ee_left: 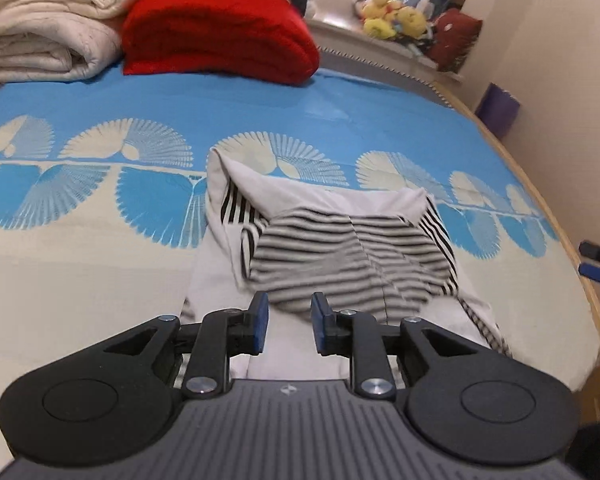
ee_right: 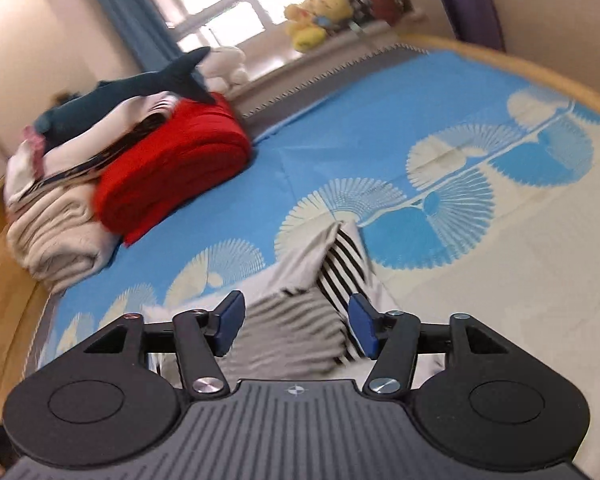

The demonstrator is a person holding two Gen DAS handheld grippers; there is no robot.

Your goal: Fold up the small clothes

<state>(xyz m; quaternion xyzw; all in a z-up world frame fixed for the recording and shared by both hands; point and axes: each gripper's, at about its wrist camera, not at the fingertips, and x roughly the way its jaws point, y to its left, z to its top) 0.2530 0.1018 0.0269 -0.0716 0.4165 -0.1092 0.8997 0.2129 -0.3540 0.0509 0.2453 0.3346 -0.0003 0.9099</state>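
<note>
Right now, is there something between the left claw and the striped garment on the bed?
Nothing visible. The left claw is open, with the striped garment directly ahead on the bed cover. The red blanket and white bedding lie far behind it.

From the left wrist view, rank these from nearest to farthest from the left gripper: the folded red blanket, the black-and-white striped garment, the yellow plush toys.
1. Black-and-white striped garment: directly ahead of the left gripper, lying on the blue and cream bedspread.
2. Folded red blanket: far side of the bed, ahead and left.
3. Yellow plush toys: on the windowsill beyond the bed, ahead and right.
</note>
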